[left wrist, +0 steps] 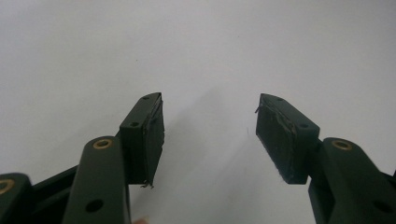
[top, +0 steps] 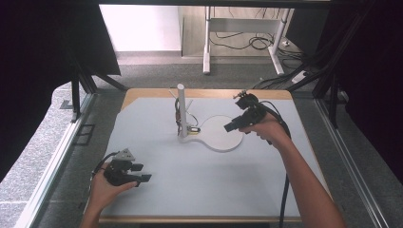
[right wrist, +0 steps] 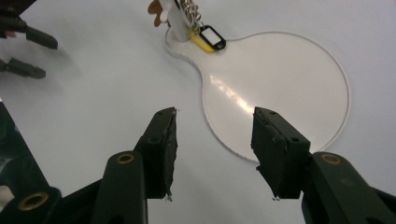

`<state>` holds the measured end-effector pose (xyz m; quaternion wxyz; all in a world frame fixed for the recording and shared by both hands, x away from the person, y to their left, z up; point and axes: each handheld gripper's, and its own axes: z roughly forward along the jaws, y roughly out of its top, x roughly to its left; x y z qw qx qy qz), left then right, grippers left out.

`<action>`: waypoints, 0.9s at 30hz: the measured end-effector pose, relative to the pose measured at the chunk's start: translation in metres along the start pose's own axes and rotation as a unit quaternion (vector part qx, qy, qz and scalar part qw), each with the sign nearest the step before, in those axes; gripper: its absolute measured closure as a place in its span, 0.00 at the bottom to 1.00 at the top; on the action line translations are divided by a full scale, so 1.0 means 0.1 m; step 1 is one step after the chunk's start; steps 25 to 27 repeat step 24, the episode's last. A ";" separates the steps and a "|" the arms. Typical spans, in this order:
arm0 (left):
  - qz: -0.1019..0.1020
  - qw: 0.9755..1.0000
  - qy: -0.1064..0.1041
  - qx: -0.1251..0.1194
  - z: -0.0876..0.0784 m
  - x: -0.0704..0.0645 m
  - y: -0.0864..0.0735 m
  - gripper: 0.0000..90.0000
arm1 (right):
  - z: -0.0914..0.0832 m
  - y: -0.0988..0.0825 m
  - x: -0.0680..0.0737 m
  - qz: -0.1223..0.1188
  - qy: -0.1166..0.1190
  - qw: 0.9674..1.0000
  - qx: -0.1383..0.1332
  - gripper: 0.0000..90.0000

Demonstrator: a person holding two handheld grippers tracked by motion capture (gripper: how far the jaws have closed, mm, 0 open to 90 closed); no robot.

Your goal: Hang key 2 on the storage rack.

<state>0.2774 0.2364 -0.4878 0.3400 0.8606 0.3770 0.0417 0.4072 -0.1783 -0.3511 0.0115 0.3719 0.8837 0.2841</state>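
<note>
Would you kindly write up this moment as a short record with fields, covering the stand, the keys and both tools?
surface: pale grey table mat
stand: white keyhole-shaped base plate with an upright white post at its narrow end
keys: bunch with yellow and black tags, at the foot of the post
right tool: jaws apart, nothing between them, above the near rim of the round plate
left tool: jaws apart, nothing between them, over bare mat at the near left
contact: neither tool touches the stand or keys
</note>
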 end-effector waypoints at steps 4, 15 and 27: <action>-0.002 1.000 -0.001 0.003 0.02 0.00 0.00 0.47 | -0.01 -0.30 0.00 -0.001 0.010 1.000 -0.023 0.56; 0.000 1.000 0.002 0.007 0.05 -0.01 0.01 0.47 | 0.28 -0.97 -0.01 0.004 0.036 0.998 -0.043 0.54; 0.000 1.000 0.004 0.007 0.04 0.00 0.01 0.46 | 0.34 -1.05 -0.01 0.005 0.007 0.997 -0.071 0.50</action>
